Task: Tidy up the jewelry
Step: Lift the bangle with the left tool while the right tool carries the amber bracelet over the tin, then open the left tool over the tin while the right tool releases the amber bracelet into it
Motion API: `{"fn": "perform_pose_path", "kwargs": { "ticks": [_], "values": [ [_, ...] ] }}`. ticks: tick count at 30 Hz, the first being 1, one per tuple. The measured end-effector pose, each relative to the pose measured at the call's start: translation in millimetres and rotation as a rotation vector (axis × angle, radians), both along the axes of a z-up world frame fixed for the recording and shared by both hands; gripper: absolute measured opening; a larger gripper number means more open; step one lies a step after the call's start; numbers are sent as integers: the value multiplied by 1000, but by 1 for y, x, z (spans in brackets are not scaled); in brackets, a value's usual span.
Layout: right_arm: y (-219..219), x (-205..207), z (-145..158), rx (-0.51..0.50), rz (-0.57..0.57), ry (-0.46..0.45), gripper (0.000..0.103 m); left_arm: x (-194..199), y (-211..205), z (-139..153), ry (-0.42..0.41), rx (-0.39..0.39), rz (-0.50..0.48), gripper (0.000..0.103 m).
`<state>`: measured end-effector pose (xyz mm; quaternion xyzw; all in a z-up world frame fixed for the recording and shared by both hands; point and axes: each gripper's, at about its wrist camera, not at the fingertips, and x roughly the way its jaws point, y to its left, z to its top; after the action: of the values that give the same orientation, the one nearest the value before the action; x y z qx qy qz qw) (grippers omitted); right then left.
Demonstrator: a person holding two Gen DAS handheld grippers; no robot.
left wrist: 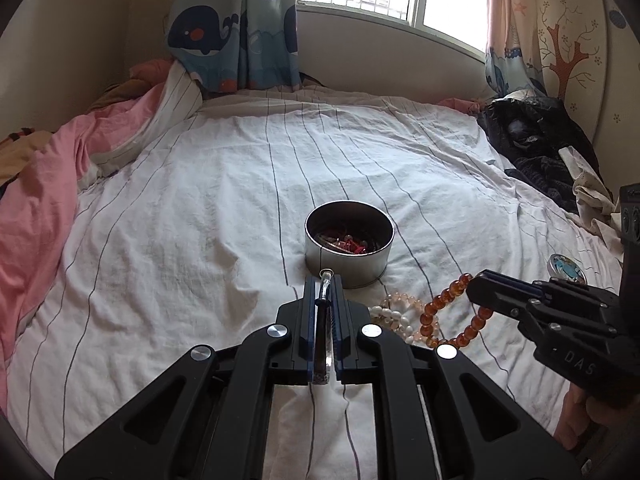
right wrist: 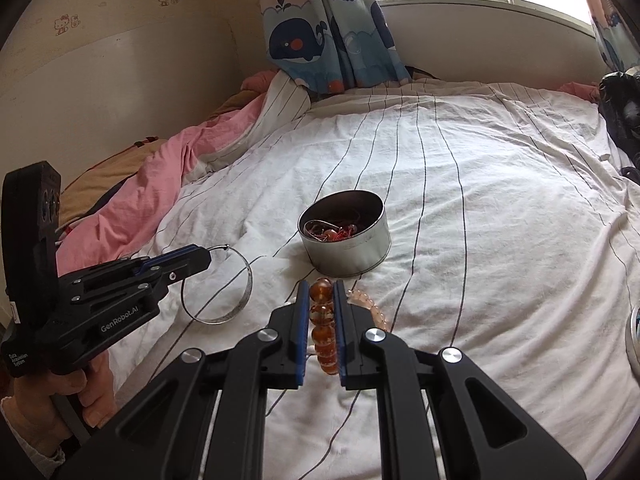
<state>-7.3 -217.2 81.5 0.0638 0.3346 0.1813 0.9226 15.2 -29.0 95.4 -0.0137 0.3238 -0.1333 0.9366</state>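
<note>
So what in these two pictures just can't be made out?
- Tin, both views: the contents are a small dark tangle; single pieces are unreadable.
- Round lid, right wrist view: cut off by the picture edge.
- Pale bead strands, left wrist view: partly behind the left hand-held gripper and the amber bracelet.
- Silver bangle, left wrist view: seen edge-on only.

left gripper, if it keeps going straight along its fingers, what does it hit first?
Most likely the round metal tin: the left gripper, shut on a silver bangle, points at the tin's near wall just past its fingertips. Depth is unclear; angled downward, it might meet the striped bedsheet just short of the tin.
</note>
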Motion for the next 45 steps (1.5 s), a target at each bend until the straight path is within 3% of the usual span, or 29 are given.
{"fn": "perform_pose_path", "kwargs": {
  "ticks": [18, 21, 23, 25, 27, 33, 34, 36, 38, 45],
  "values": [
    [-11, 40, 14, 32, -3, -14, 12, 61, -37, 19, -21, -119, -80, 7],
    [-15, 55, 18, 40, -12, -23, 12, 78, -39, 18, -32, -182, -99, 7],
    [-18, 66, 20, 52, -22, -26, 12, 99, -39, 7, 14, -222, -99, 7],
    [-19, 80, 22, 63, -27, -26, 12, 130, -41, -21, 141, -164, -60, 7],
    [-17, 94, 23, 82, -21, -21, 12, 145, -31, -42, 211, -141, 10, 8],
    [-6, 130, 19, 230, 41, 10, 13, 129, -5, -45, 176, -108, 48, 12],
    [-3, 137, 13, 218, 31, 39, 14, 126, -3, -45, 178, -104, 50, 13],
    [3, 148, -1, 96, -33, 88, 42, 120, 3, -45, 183, -102, 57, 15],
    [1, 147, -10, 38, -66, 109, 42, 112, 8, -43, 183, -96, 55, 19],
    [-13, 88, -11, -12, -91, 94, 43, 71, 0, -41, 187, -27, 27, 34]
  ]
}}
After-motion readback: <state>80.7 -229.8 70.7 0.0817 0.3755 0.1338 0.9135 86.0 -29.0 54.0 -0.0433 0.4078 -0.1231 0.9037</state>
